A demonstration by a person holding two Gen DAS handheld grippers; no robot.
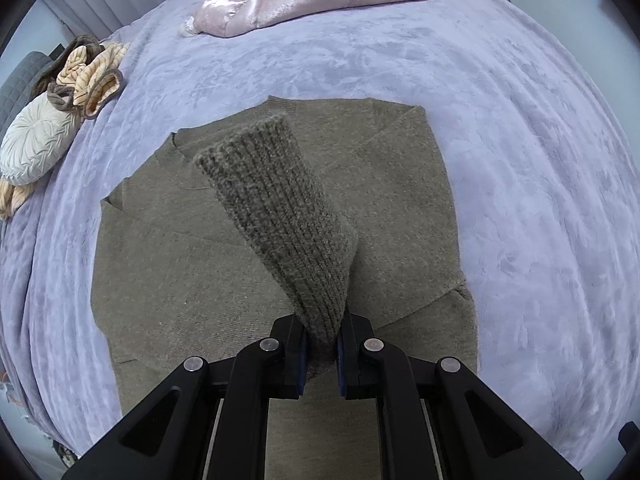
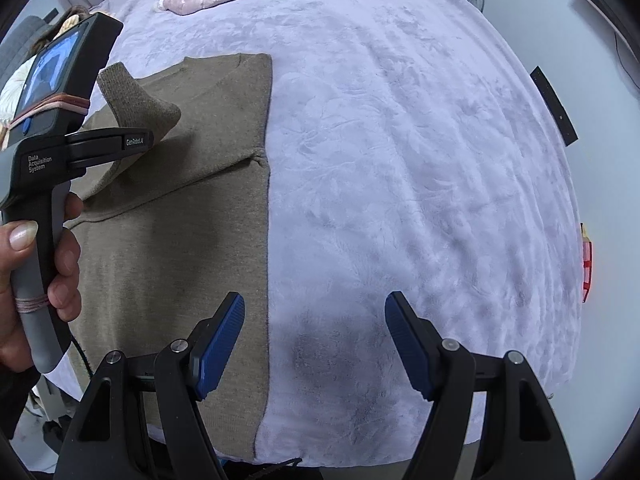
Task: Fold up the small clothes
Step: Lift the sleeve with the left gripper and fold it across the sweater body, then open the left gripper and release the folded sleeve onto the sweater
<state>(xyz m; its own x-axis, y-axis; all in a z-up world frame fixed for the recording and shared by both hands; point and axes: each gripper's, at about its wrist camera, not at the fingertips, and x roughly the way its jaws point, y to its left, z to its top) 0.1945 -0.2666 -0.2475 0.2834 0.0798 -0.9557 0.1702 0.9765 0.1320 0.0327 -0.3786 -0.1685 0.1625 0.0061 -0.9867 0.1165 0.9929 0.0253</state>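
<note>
While the left gripper (image 1: 322, 344) is pinching the sweater's (image 1: 168, 264) ribbed cuff (image 1: 276, 216), the right gripper (image 2: 314, 344) is hanging spread and empty. Its fingers are straddling the sweater's right edge, bare blanket (image 2: 420, 160) lying beyond.

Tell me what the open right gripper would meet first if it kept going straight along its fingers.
Probably the lavender blanket, just right of the sweater's edge; nothing lies between the right gripper and it.

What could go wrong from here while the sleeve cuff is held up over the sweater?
The left hand-held gripper pinches only the end of the ribbed sleeve cuff, so it could slip out before it is laid down. Dropped at an angle, the sleeve might land crooked across the brown sweater. The right hand-held gripper hangs open over the sweater's edge and the lilac blanket, holding nothing, so the body could drag.
</note>
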